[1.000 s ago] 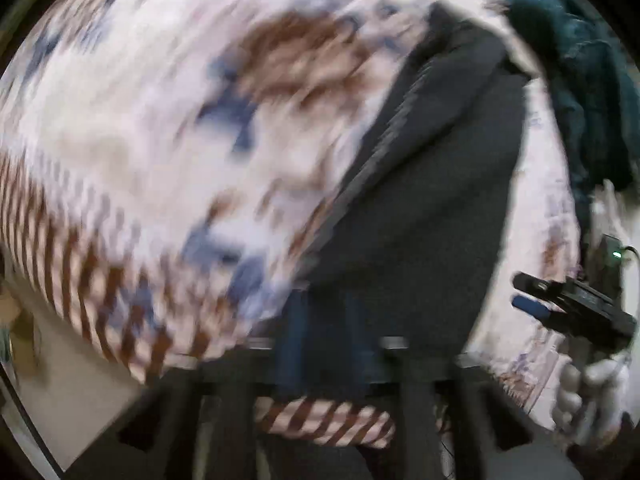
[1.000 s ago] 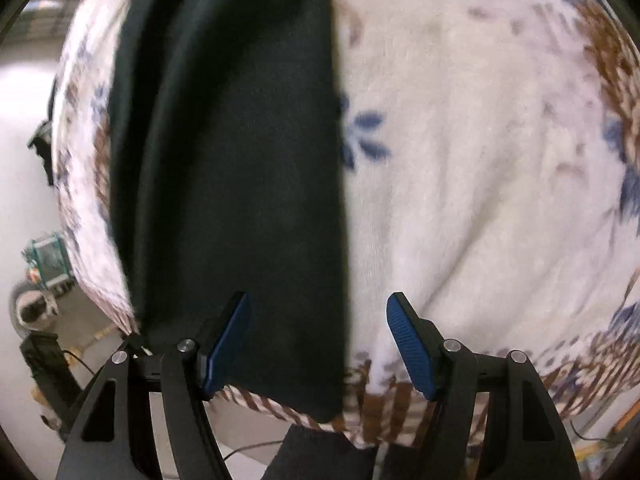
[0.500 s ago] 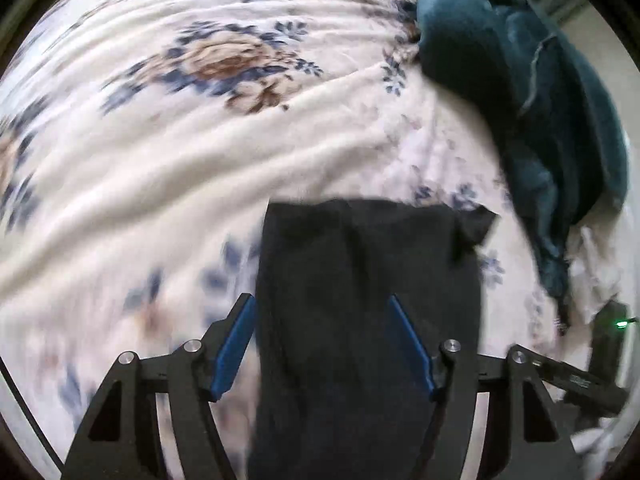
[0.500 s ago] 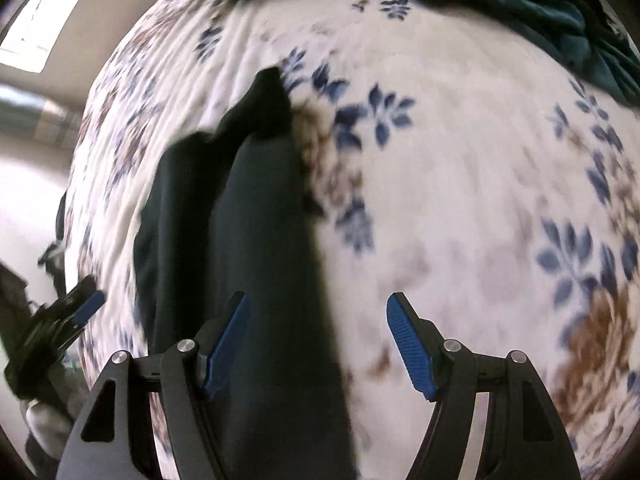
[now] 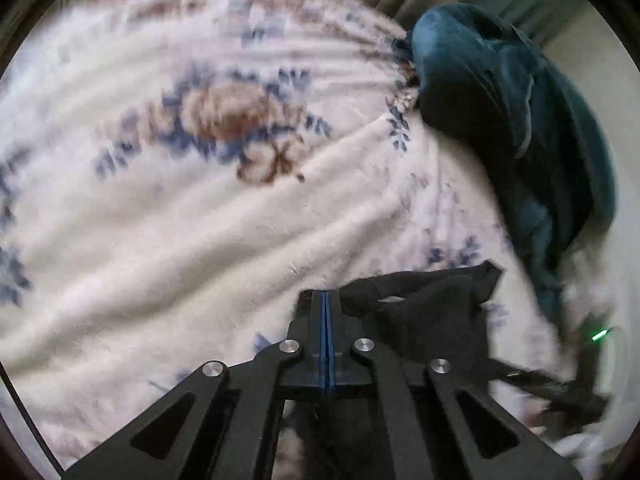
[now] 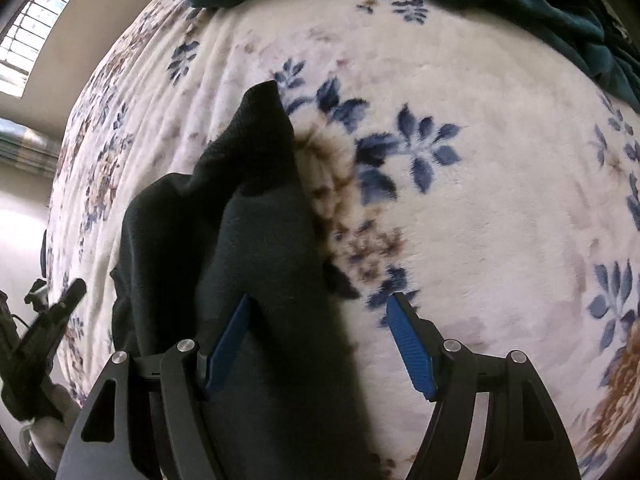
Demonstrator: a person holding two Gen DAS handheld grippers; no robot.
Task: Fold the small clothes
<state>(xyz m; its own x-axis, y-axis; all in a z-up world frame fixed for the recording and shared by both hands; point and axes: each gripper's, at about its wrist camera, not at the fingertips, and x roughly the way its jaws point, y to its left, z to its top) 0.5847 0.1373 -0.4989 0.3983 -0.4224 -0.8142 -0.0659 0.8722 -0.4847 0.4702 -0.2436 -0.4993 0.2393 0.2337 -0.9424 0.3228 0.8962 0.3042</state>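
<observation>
A small black knitted garment (image 6: 256, 264) is seen lying on a cream plush blanket printed with blue and brown flowers (image 5: 192, 220), and the step in hand is judged to be the taking hold of its edge for a fold. The left gripper (image 5: 327, 312) is seen with its blue pads pressed flat together; its jaws have just been closing, and the bunched near edge of the black cloth is seen right at and just to the right of the tips. A sliver of that edge seems to be pinched, though how much cloth is caught cannot be told from the pictures.

The right gripper (image 6: 320, 320) is held with its jaws wide apart. One long strip of the garment runs between them, close beside the left-hand pad, and nothing is pressed. The garment's pointed far corner is seen ahead of this gripper, up and slightly to the left.

A heap of dark teal cloth (image 5: 520, 128) lies well beyond both grippers, at the far edge of the blanket.

For the next move, a closing of the right jaws on the strip is probably called for, so that the cloth can be lifted by both holds and laid over itself.
</observation>
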